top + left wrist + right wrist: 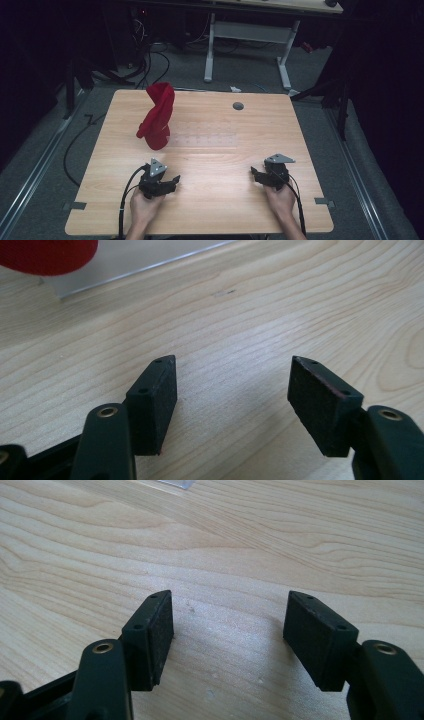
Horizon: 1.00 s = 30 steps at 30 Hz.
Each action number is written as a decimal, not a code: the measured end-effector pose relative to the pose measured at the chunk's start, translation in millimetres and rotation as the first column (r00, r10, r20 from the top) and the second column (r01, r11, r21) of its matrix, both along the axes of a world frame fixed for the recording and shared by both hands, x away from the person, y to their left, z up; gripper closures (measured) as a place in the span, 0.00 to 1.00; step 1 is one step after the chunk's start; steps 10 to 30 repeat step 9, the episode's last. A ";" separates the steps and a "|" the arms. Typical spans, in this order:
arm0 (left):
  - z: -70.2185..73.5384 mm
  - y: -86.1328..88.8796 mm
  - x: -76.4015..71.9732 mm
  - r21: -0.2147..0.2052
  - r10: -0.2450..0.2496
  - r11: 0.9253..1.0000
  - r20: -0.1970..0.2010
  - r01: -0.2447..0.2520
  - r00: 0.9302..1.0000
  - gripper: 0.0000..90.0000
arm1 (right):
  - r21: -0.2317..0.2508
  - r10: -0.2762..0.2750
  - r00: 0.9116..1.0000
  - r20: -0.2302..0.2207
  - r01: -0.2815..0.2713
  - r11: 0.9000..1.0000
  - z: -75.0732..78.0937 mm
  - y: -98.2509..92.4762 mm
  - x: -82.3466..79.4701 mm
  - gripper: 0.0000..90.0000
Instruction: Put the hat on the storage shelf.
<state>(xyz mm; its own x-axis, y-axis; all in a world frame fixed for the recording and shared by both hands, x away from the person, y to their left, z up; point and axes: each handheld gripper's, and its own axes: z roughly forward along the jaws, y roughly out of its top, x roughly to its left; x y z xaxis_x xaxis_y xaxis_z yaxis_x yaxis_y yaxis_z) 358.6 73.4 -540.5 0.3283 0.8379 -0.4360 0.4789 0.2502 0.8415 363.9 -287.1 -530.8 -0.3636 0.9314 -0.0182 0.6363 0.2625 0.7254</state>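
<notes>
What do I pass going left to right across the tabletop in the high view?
Left gripper, jaws open, near the front edge → red cloth, standing bunched up farther back → clear plastic sheet lying flat beside it → small grey grommet near the far edge → right gripper, jaws open.

My wooden table (210, 205) has a grey grommet (238, 106) near its far edge; beyond it I see a white-legged desk (250, 35) on grey floor (45, 165); dark cables (150, 62) trail left.
</notes>
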 end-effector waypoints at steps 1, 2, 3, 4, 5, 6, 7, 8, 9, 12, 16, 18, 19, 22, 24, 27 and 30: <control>-2.6 -0.7 1.0 0.011 0.004 1.000 -0.002 -0.004 1.000 0.40 | -0.001 0.000 1.000 0.000 0.000 1.000 0.0 0.0 0.0 0.41; -4.5 -1.3 1.5 0.018 0.008 1.000 0.003 -0.008 1.000 0.40 | 0.000 0.000 1.000 0.000 0.000 1.000 0.0 0.0 0.0 0.41; -4.8 -1.6 1.6 0.028 0.009 1.000 0.006 -0.009 1.000 0.39 | 0.000 0.000 1.000 0.000 0.000 1.000 0.0 0.0 0.0 0.41; -5.1 -2.1 1.5 0.035 0.009 0.999 0.009 -0.009 1.000 0.40 | 0.000 -0.001 1.000 -0.001 0.001 1.000 0.0 0.0 0.0 0.41; -5.3 -2.6 1.3 0.036 0.008 0.999 0.009 -0.008 1.000 0.40 | 0.001 0.000 1.000 -0.001 0.000 1.000 0.0 0.1 -0.1 0.41; -5.2 -2.4 1.4 0.036 0.004 0.999 0.008 -0.004 1.000 0.40 | 0.000 0.000 1.000 -0.001 0.000 1.000 0.0 0.1 -0.1 0.41; -5.3 -2.2 1.6 0.035 0.003 0.999 0.009 -0.003 1.000 0.40 | 0.000 0.000 1.000 -0.001 0.000 1.000 0.0 0.1 -0.1 0.41; -5.3 -2.2 1.6 0.035 0.003 0.999 0.009 -0.003 1.000 0.40 | 0.001 0.000 1.000 -0.001 0.000 1.000 0.0 0.1 -0.1 0.41; -5.3 -2.3 1.6 0.033 0.005 0.999 0.009 -0.005 1.000 0.40 | 0.000 0.000 1.000 0.000 0.000 1.000 0.0 0.1 0.0 0.41; -5.3 -2.3 1.6 0.033 0.005 0.999 0.009 -0.005 1.000 0.40 | 0.000 0.000 1.000 0.000 0.000 1.000 0.0 0.1 0.0 0.41; -5.3 -2.3 1.6 0.033 0.005 0.999 0.009 -0.005 1.000 0.40 | 0.000 0.000 1.000 0.000 0.000 1.000 0.0 0.1 0.0 0.41; -5.3 -2.3 1.6 0.033 0.005 0.999 0.009 -0.005 1.000 0.40 | 0.000 0.000 1.000 0.000 0.000 1.000 0.0 0.1 0.0 0.41; -5.3 -2.3 1.6 0.033 0.005 0.999 0.009 -0.005 1.000 0.40 | 0.000 0.000 1.000 0.000 0.000 1.000 0.0 0.1 0.0 0.41; -5.3 -2.3 1.6 0.033 0.005 0.999 0.009 -0.005 1.000 0.40 | 0.000 0.000 1.000 0.000 0.000 1.000 0.0 0.1 0.0 0.41; -5.3 -2.3 1.6 0.033 0.005 0.999 0.009 -0.005 1.000 0.40 | 0.000 0.000 1.000 0.000 0.000 1.000 0.0 0.1 0.0 0.41; -5.3 -2.3 1.6 0.033 0.005 0.999 0.009 -0.005 1.000 0.40 | 0.000 0.000 1.000 0.000 0.000 1.000 0.0 0.1 0.0 0.41; -5.3 -2.3 1.6 0.033 0.005 0.999 0.009 -0.005 1.000 0.40 | 0.000 0.000 1.000 0.000 0.000 1.000 0.0 0.1 0.0 0.41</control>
